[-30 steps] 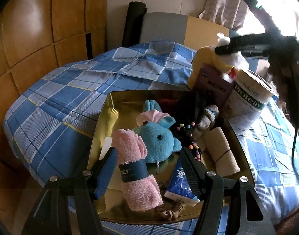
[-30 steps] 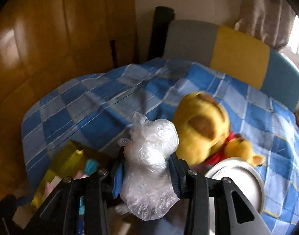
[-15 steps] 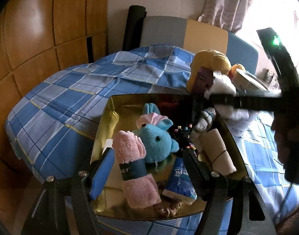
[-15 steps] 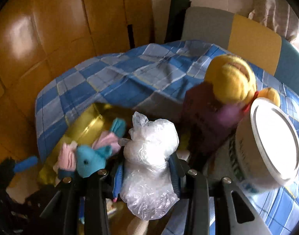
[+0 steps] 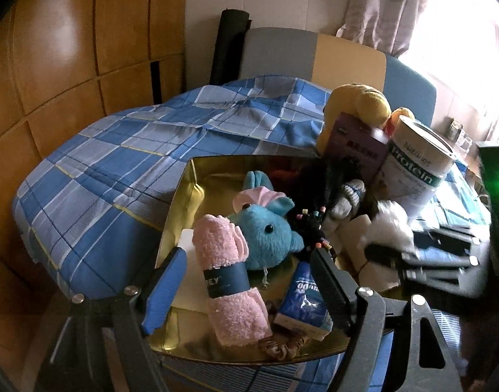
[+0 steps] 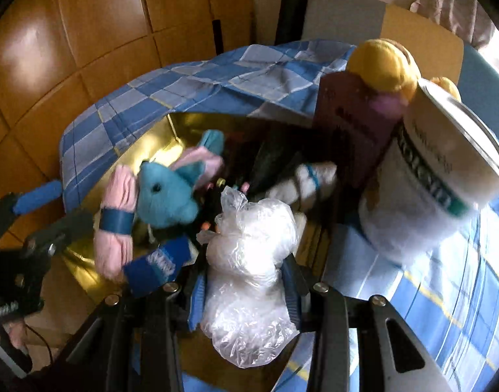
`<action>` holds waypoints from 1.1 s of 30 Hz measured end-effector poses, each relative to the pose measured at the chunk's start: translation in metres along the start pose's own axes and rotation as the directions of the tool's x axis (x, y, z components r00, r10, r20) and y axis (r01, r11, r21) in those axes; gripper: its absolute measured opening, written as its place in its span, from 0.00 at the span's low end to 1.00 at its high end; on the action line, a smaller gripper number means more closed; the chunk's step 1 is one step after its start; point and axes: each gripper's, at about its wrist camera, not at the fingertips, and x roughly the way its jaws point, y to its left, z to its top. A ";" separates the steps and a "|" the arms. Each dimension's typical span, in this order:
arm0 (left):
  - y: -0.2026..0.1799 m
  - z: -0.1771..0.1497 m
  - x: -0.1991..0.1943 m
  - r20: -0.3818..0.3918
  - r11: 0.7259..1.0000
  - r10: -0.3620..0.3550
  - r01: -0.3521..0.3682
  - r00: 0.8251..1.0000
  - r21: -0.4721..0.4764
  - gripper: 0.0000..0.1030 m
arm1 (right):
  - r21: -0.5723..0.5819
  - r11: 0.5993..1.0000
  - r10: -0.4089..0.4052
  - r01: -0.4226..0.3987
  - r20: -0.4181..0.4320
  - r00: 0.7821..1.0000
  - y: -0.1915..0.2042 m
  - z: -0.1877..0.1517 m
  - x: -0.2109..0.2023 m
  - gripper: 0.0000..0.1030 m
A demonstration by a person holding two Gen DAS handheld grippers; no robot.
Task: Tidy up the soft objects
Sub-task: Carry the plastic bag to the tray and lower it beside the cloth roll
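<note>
Fingers [image 6: 290, 289] over blue checked bedspread [image 6: 445, 294]

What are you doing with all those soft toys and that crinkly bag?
The right gripper is clamped on a clear plastic bag, holding it at the near edge of a gold tray. The tray already holds a blue plush and a rolled pink towel. The left gripper waits open over the towel.

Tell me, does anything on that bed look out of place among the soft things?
Yes: a hard protein tin and a purple carton stand beside the gold tray, the carton leaning on the yellow plush bear. Neither is soft.
</note>
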 end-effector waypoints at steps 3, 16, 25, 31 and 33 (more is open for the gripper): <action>-0.001 -0.002 0.002 -0.006 1.000 0.009 -0.009 1.000 0.000 0.76 | 0.019 1.000 -0.015 0.015 0.006 1.000 0.007 -0.011 -0.002 0.38; 0.009 -0.006 0.009 -0.004 0.999 0.045 -0.045 0.999 -0.027 0.86 | -0.032 0.995 -0.098 0.097 -0.024 0.995 0.034 -0.020 0.032 0.42; 0.016 -0.006 0.009 0.004 0.997 0.063 -0.062 0.998 -0.045 0.92 | 0.024 0.996 -0.085 0.084 0.025 0.996 0.029 -0.015 0.024 0.44; 0.015 -0.004 0.004 0.020 0.996 0.073 -0.072 0.997 -0.044 0.97 | 0.074 0.994 -0.084 0.077 0.104 0.991 0.031 -0.021 0.000 0.45; 0.014 -0.004 0.002 0.022 0.996 0.075 -0.074 0.997 -0.045 0.97 | 0.094 0.992 -0.096 0.085 0.118 0.988 0.031 -0.024 -0.006 0.45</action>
